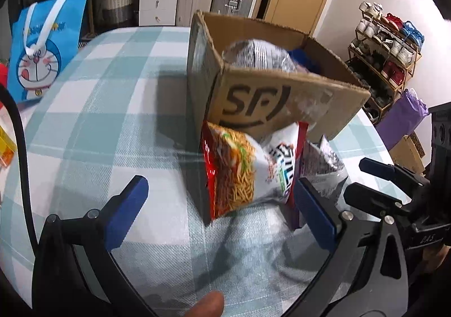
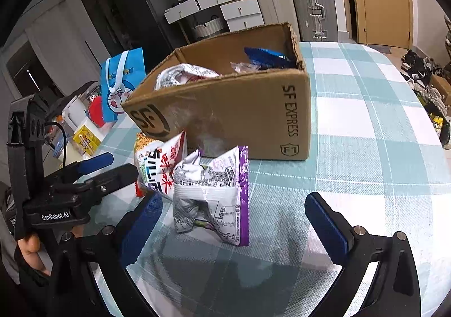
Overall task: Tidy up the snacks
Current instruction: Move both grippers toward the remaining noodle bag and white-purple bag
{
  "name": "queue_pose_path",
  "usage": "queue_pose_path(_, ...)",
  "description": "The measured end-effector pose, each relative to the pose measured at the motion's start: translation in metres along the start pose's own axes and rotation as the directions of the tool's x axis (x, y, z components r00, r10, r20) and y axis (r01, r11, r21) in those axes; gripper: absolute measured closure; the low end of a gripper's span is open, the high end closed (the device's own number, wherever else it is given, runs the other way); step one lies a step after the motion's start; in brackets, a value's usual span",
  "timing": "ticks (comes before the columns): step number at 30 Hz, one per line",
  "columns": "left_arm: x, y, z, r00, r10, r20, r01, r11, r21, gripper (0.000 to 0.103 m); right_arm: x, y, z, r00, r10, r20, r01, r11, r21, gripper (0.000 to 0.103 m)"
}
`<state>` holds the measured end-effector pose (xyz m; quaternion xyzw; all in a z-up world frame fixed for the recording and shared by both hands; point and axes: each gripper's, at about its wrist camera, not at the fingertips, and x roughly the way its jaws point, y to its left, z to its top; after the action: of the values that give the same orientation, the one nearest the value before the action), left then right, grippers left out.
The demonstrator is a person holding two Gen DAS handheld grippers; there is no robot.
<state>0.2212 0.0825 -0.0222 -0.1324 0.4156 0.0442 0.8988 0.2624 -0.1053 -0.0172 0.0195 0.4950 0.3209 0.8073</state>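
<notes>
Holding both grippers (image 1: 217,212) (image 2: 234,221) spread and empty, the person had several snacks boxed (image 2: 253,108), two packets (image 1: 239,170) (image 2: 211,195) left outside.

Both tongs are black frames with silver screws and blue finger pads (image 2: 324,221); the left tongs (image 2: 112,166) read "GenRobot.AI", with what looks like a grey sleeve (image 2: 7,249) behind.

The left wrist camera looks low over the checked table (image 1: 93,108), close on the noodle packet (image 1: 239,173) with the cardboard box (image 1: 282,97) behind. The right wrist camera sits further right, facing the box (image 2: 239,111) and the purple-edged packet (image 2: 214,198) up close. Both views share box, packets and the blue cartoon bag (image 1: 45,49).
</notes>
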Motion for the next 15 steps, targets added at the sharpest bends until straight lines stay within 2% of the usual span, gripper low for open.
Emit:
queue_pose_path(8,0.004,0.002,-0.01,0.999,0.015,0.04,-0.015,1.0,0.002,0.001,0.013,0.009,-0.007,1.0,-0.001,-0.02,0.001,0.999,-0.036,0.0)
queue_pose_path(15,0.007,0.005,-0.016,0.999,0.023,0.029,-0.023,1.0,-0.004,0.001,0.025,0.016,-0.006,0.999,0.01,-0.031,-0.011,0.999,-0.043,0.0)
